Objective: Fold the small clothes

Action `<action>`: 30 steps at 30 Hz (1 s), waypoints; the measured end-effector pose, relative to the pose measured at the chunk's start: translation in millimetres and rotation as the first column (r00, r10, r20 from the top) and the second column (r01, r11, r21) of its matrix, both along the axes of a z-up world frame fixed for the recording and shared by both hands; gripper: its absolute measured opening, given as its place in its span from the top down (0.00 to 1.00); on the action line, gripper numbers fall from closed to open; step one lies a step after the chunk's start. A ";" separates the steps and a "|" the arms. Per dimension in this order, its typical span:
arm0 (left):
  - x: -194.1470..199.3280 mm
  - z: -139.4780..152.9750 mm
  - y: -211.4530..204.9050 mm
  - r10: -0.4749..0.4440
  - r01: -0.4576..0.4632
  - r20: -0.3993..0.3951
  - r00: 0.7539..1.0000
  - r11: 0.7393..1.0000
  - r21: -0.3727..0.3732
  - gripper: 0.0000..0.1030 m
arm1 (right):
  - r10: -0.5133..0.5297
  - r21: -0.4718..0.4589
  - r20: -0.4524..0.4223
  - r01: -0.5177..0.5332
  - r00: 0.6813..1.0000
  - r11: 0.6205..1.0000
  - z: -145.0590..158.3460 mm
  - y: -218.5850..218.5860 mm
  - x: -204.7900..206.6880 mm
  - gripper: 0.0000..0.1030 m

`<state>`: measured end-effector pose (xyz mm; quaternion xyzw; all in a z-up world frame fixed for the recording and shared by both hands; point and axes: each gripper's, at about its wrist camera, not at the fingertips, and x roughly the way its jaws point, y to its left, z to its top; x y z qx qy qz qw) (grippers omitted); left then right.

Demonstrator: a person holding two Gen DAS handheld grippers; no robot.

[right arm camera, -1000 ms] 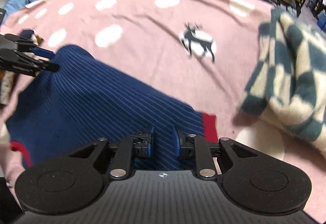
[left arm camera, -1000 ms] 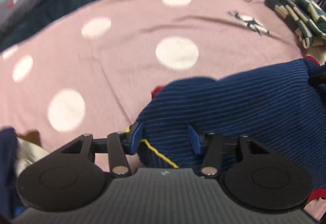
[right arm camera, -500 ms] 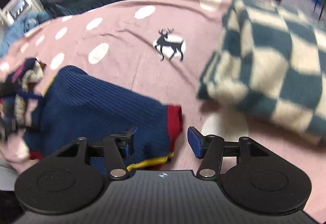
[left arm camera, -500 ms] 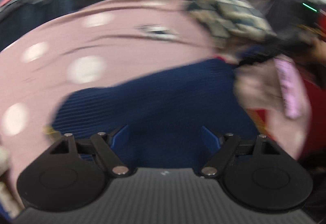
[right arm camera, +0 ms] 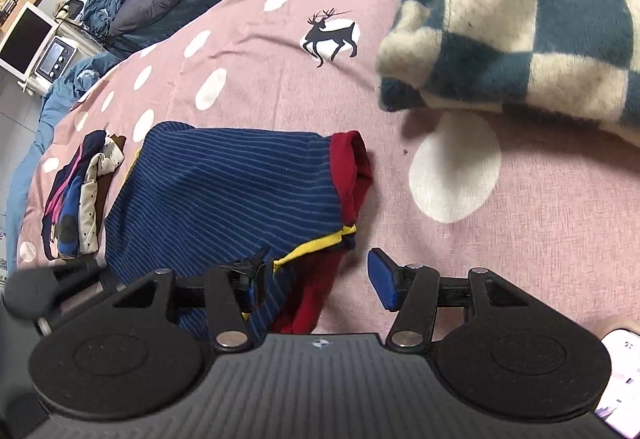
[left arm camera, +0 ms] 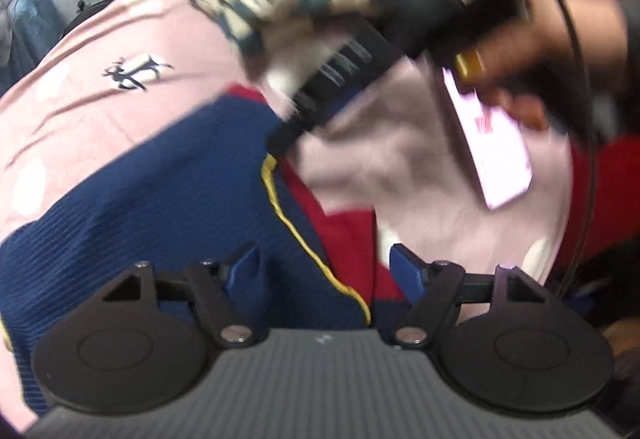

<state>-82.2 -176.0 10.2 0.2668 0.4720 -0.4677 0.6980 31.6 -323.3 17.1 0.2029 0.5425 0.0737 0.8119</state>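
A: Navy striped garment [right arm camera: 224, 195], red cuff, yellow trim: where?
B: Flat on pink bedspread [right arm camera: 520, 239], beside folded pile [right arm camera: 80, 195].
A: Fingers?
B: My right gripper [right arm camera: 320, 277] spread wide, empty; my left gripper [left arm camera: 324, 271] closing slightly, pressing nothing.

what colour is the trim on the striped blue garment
Red cuff with a yellow edge on the garment, clearest in the right wrist view.

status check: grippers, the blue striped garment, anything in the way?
Left hand-held gripper closing, nothing pinched; right hand-held gripper open. Blue striped garment folded on pink bedsheet. Checkered blanket and small clothes pile flank it.
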 end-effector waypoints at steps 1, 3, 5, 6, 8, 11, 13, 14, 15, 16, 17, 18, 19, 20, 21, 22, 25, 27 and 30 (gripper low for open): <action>-7.2 -4.6 -4.2 -0.020 0.020 0.006 1.000 1.000 0.024 0.31 | 0.004 0.003 0.002 -0.004 1.000 1.000 -1.9 0.1 0.3 0.14; -20.8 -8.4 -13.3 -0.056 0.056 -0.001 0.998 0.998 0.043 0.30 | 0.014 0.008 0.008 -0.014 1.000 1.000 -4.6 0.3 1.4 0.14; -32.1 -11.4 -20.6 -0.078 0.074 0.051 0.996 0.995 0.072 0.30 | 0.017 0.011 0.012 -0.017 1.000 1.000 -7.0 -0.9 2.7 0.14; -35.2 -14.2 -25.6 -0.069 0.062 0.079 0.994 0.994 0.088 0.27 | 0.018 0.017 0.013 -0.018 1.000 1.000 -7.6 -1.6 3.3 0.14; -39.6 -22.6 -32.9 -0.062 0.051 0.084 0.995 0.990 0.130 0.26 | 0.031 0.009 0.015 -0.032 0.999 0.999 -9.0 -3.2 4.3 0.14; -53.0 -31.4 -36.7 -0.084 0.065 0.099 0.992 0.981 0.182 0.23 | 0.059 0.013 0.018 -0.059 0.998 0.998 -10.3 -4.9 5.4 0.14; -56.8 -36.6 -37.7 -0.073 0.050 0.106 0.992 0.978 0.204 0.23 | 0.061 0.021 0.018 -0.061 0.998 0.998 -12.9 -6.8 7.6 0.14; -58.0 -38.6 -37.8 -0.064 0.041 0.108 0.992 0.977 0.209 0.23 | 0.062 0.021 0.019 -0.063 0.998 0.998 -14.3 -7.2 8.4 0.14; -60.1 -39.9 -36.4 -0.062 0.036 0.114 0.992 0.975 0.218 0.23 | 0.065 0.022 0.020 -0.065 0.998 0.998 -16.0 -7.6 9.6 0.14; -63.1 -42.8 -37.6 -0.064 0.034 0.127 0.990 0.973 0.229 0.23 | 0.065 0.024 0.022 -0.066 0.998 0.998 -17.3 -7.8 10.4 0.14; -66.5 -45.9 -39.4 -0.065 0.030 0.142 0.988 0.971 0.237 0.23 | 0.066 0.031 0.029 -0.067 0.997 0.997 -17.8 -8.0 10.6 0.14; -69.1 -47.5 -40.2 -0.058 0.020 0.154 0.986 0.971 0.238 0.22 | 0.071 0.036 0.032 -0.073 0.997 0.997 -18.4 -7.8 11.0 0.14; -71.3 -48.8 -40.4 -0.050 0.010 0.162 0.986 0.971 0.238 0.22 | 0.078 0.039 0.033 -0.079 0.996 0.996 -18.8 -7.3 11.4 0.14; -73.5 -50.2 -40.8 -0.043 0.002 0.166 0.985 0.971 0.238 0.22 | 0.084 0.042 0.036 -0.085 0.996 0.996 -19.4 -7.1 11.5 0.14; -73.7 -51.3 -40.6 -0.028 -0.012 0.164 0.986 0.972 0.235 0.21 | 0.087 0.047 0.038 -0.089 0.995 0.995 -19.7 -7.2 11.8 0.14; -72.9 -52.2 -39.9 -0.010 -0.026 0.157 0.988 0.973 0.229 0.21 | 0.089 0.057 0.040 -0.092 0.995 0.994 -20.3 -7.6 12.2 0.14; -66.6 -51.9 -32.2 0.038 -0.060 0.116 0.993 0.980 0.191 0.28 | 0.098 0.072 0.054 -0.101 0.994 0.992 -20.3 -9.5 12.8 0.14; -65.4 -48.9 -26.2 0.040 -0.062 0.122 0.992 0.981 0.186 0.36 | 0.107 0.077 0.050 -0.110 0.993 0.991 -20.8 -10.3 14.0 0.14; -62.0 -45.9 -18.3 0.053 -0.080 0.151 0.987 0.980 0.181 0.52 | 0.111 0.077 0.049 -0.115 0.993 0.990 -21.5 -9.0 15.2 0.14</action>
